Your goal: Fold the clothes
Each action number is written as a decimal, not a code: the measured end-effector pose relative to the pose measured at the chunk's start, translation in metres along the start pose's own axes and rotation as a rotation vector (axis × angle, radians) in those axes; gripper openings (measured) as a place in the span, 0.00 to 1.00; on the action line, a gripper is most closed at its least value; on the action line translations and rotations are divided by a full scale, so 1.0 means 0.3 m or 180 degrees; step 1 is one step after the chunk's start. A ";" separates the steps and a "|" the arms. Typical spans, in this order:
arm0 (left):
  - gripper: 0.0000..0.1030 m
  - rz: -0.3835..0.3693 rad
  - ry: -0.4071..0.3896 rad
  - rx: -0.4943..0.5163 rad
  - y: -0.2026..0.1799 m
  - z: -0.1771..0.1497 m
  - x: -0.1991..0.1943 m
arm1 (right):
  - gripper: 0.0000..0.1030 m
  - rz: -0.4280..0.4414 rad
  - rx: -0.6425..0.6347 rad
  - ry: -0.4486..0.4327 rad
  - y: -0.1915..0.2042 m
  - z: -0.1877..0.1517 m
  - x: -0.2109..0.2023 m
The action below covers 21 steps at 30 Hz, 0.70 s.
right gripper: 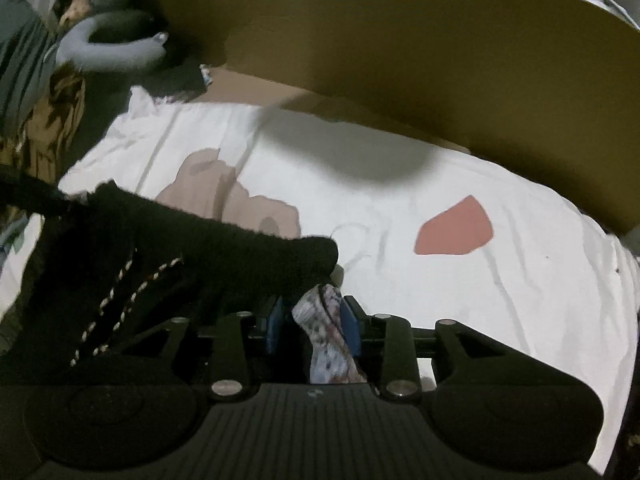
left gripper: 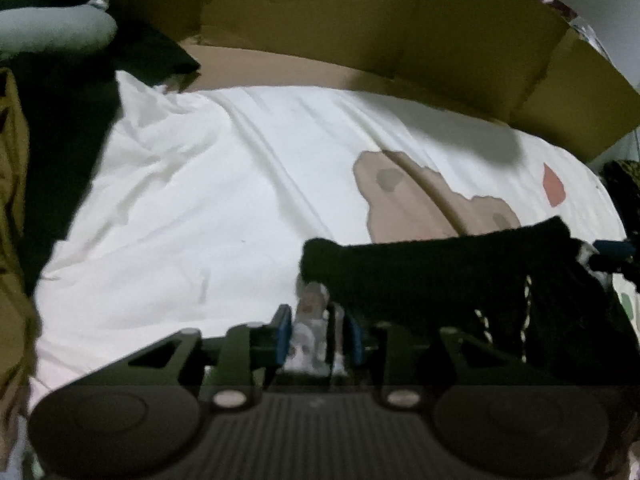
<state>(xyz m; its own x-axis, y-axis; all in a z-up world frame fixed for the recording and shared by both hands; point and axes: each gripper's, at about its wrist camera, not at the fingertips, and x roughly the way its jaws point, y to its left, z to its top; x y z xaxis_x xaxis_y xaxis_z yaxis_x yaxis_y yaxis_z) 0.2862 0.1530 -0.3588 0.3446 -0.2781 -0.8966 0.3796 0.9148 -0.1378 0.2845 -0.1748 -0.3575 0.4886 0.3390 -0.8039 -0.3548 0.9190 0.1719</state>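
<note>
Black garment (left gripper: 460,280), a knit piece with speckled drawcords (right gripper: 116,304), lies stretched across the white sheet (left gripper: 180,200) of a bed, spanning from one gripper to the other. At each end a pale patterned fabric (right gripper: 328,340), seemingly the garment's lining, pokes out from under the black edge. The left gripper (left gripper: 318,332) points steeply down at the sheet; its jaws stand narrowly apart with the patterned fabric between the blue pads (left gripper: 283,334), and the cloth looks loose in the gap rather than pinched, though blur makes this uncertain. The right gripper (right gripper: 312,328) shows the same: jaws partly apart, patterned fabric lying between them and leaning against the right-side pad. The sheet carries a tan bear-like print (left gripper: 420,200) just beyond the garment and a reddish patch (right gripper: 454,232) further right. A brown cardboard box (left gripper: 400,32) stands open along the far edge of the bed. A grey neck pillow (right gripper: 112,44) lies at the far left, near dark and mustard-coloured clothes (left gripper: 12,160).
</note>
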 end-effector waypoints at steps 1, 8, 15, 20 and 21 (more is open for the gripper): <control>0.31 0.0007 -0.0013 -0.0013 0.008 0.004 -0.010 | 0.37 0.0016 0.0047 -0.0022 -0.013 0.003 -0.009; 0.30 0.0081 -0.0066 -0.0189 0.070 0.026 -0.045 | 0.37 -0.0138 0.0118 -0.0092 -0.076 0.034 -0.002; 0.30 0.0109 -0.0013 -0.0261 0.088 0.029 0.002 | 0.37 -0.0168 0.0032 0.0070 -0.073 0.027 0.100; 0.30 0.0179 0.0067 -0.0110 0.056 0.009 0.054 | 0.37 -0.0169 -0.0076 0.0174 -0.041 -0.003 0.144; 0.30 0.0190 0.0082 -0.0085 0.051 0.002 0.063 | 0.37 -0.0171 -0.0087 0.0195 -0.037 -0.011 0.151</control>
<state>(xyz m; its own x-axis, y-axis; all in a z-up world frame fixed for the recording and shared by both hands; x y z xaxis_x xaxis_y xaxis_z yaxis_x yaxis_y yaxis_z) 0.2991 0.1615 -0.3776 0.3436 -0.2155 -0.9141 0.3359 0.9371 -0.0947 0.3080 -0.1703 -0.3976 0.4582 0.2755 -0.8451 -0.3512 0.9295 0.1126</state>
